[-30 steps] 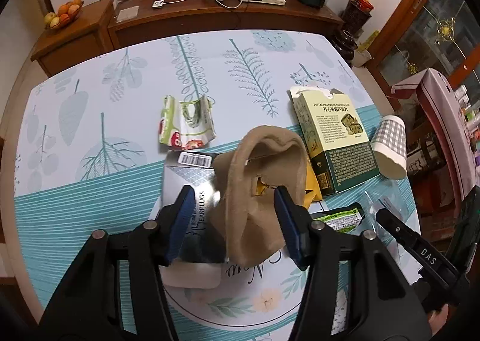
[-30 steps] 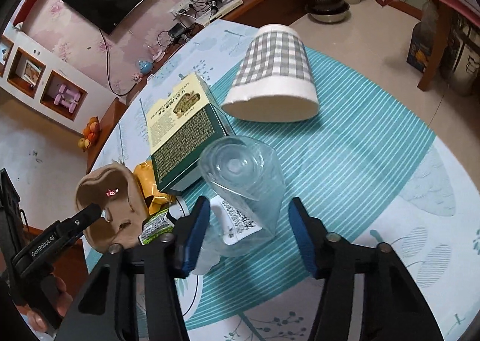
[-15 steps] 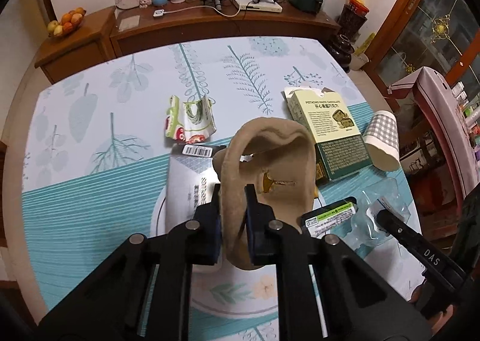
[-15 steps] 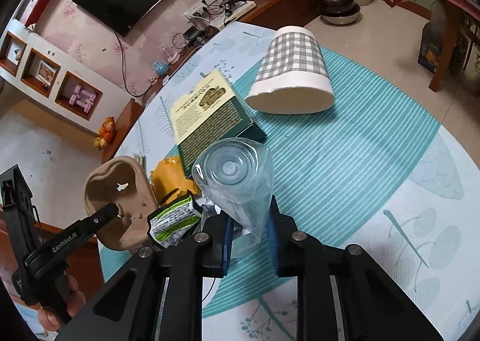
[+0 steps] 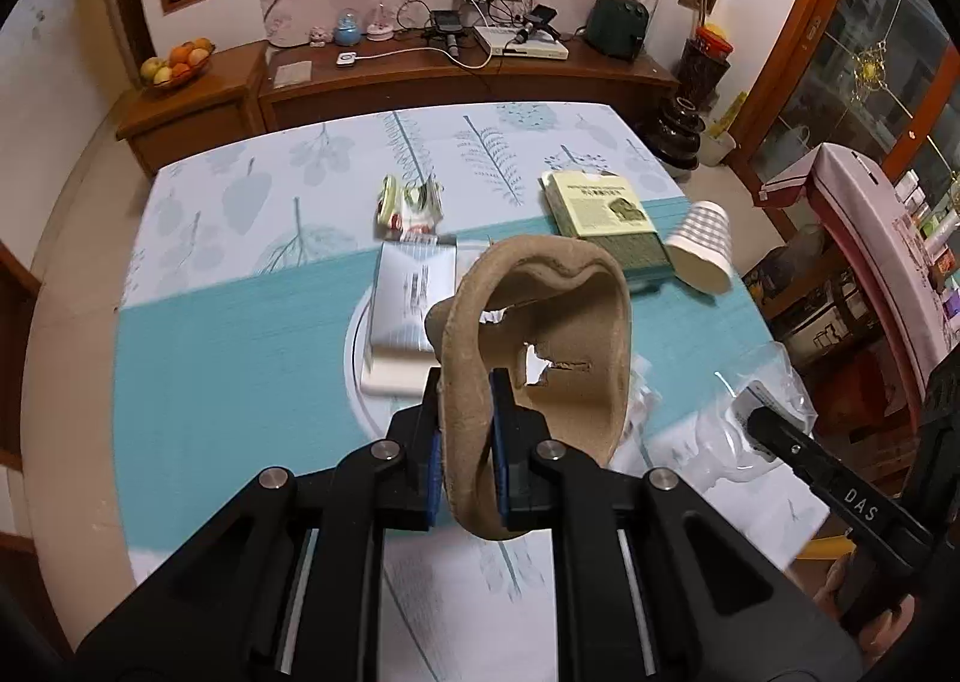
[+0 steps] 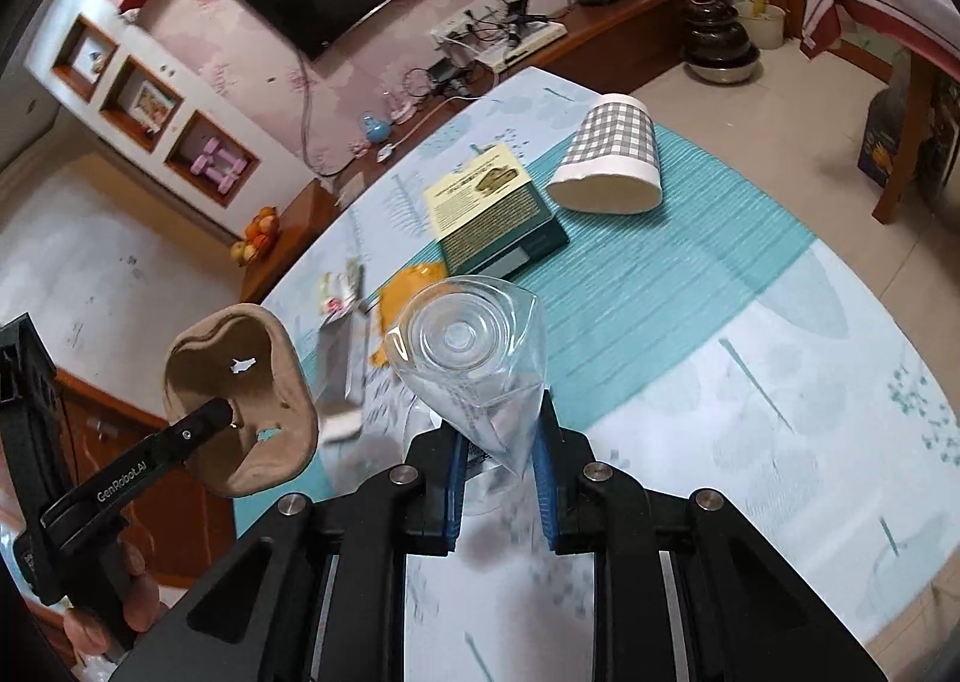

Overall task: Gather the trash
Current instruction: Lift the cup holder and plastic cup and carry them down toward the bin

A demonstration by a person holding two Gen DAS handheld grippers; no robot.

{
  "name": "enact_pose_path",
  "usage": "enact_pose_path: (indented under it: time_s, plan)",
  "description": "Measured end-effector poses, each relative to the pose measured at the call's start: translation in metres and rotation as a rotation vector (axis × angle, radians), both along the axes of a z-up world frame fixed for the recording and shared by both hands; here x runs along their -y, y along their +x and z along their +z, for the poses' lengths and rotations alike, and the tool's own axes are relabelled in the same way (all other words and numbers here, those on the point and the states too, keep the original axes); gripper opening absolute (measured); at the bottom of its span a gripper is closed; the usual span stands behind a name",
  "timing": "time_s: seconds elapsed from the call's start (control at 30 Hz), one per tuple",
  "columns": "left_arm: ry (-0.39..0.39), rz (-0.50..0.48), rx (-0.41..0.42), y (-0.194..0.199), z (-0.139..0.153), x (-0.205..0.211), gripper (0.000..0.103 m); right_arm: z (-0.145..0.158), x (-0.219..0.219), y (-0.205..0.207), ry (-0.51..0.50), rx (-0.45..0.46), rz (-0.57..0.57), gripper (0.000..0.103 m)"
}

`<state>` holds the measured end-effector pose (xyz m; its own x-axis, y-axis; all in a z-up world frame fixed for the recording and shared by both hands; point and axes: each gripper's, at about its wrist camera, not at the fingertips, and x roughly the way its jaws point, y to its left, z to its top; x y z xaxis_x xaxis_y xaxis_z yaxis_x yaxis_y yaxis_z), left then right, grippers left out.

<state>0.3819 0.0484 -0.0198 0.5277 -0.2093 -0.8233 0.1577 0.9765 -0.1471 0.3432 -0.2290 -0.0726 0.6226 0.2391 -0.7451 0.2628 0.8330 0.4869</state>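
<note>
My left gripper (image 5: 467, 430) is shut on the rim of a brown pulp cup carrier (image 5: 540, 334), held up above the table; the same carrier (image 6: 240, 400) shows at the left of the right wrist view. My right gripper (image 6: 499, 466) is shut on a crushed clear plastic cup (image 6: 471, 352), lifted off the table, its base facing the camera. On the table lie a green and cream box (image 5: 606, 214), a checked paper cup (image 5: 702, 244) on its side, a silver packet (image 5: 414, 292), a small crumpled wrapper (image 5: 408, 205) and a yellow wrapper (image 6: 408, 292).
The table wears a teal and pale blue leaf-print cloth (image 5: 240, 358) with a round white mat (image 5: 360, 358) in the middle. A wooden sideboard (image 5: 456, 82) with cables and a fruit bowl (image 5: 177, 64) stands behind. A person's hand (image 6: 102, 604) holds the left gripper.
Both grippers went from open around their items to shut on them, then rose. The carrier and the clear cup have left the table, and the trash beneath looks smaller and farther.
</note>
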Motion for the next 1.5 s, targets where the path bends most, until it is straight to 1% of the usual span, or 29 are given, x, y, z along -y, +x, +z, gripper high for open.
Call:
enact_pose_path:
  time_s: [0.17,0.37,0.57,0.63,0.77,0.93,0.97,1.03,1.1,1.2,1.3,1.37,1.43,1.5]
  plan:
    - [-0.012,0.044,0.028,-0.075,0.020,0.005,0.010,0.020,-0.003,-0.058,0.003,0.025,0.077,0.019]
    - [-0.027,0.086,0.048,-0.169,0.032,0.024,0.010,0.039,0.005,-0.139,-0.013,0.049,0.179,0.019]
    - [-0.034,0.117,0.043,-0.265,0.028,0.054,0.010,0.046,0.022,-0.211,-0.023,0.056,0.257,0.019]
    - [-0.032,0.113,0.035,-0.292,0.024,0.064,0.010,0.043,0.028,-0.237,-0.024,0.048,0.282,0.019]
    - [-0.008,0.097,0.007,-0.338,0.011,0.083,0.010,0.034,0.039,-0.271,-0.019,0.017,0.305,0.019]
    - [0.010,0.059,-0.026,-0.362,-0.007,0.097,0.010,0.008,0.054,-0.308,-0.004,-0.045,0.305,0.019]
    - [0.020,0.043,-0.033,-0.371,-0.014,0.102,0.010,0.002,0.056,-0.313,-0.004,-0.058,0.300,0.019]
    - [0.042,0.021,-0.047,-0.376,-0.026,0.108,0.010,-0.016,0.063,-0.324,0.011,-0.094,0.285,0.019]
    - [0.048,0.008,-0.066,-0.378,-0.040,0.110,0.010,-0.030,0.065,-0.327,0.018,-0.124,0.271,0.019]
    - [0.057,-0.009,-0.100,-0.384,-0.071,0.113,0.010,-0.060,0.067,-0.337,0.021,-0.169,0.251,0.019]
    - [0.079,-0.028,-0.113,-0.386,-0.102,0.114,0.010,-0.090,0.063,-0.343,-0.012,-0.209,0.245,0.019]
    - [0.094,-0.044,-0.122,-0.387,-0.129,0.115,0.010,-0.114,0.061,-0.345,-0.027,-0.237,0.239,0.019]
    - [0.101,-0.053,-0.134,-0.384,-0.150,0.113,0.010,-0.142,0.059,-0.345,-0.030,-0.265,0.230,0.019]
    - [0.103,-0.058,-0.146,-0.380,-0.180,0.112,0.010,-0.170,0.056,-0.343,-0.036,-0.289,0.223,0.019]
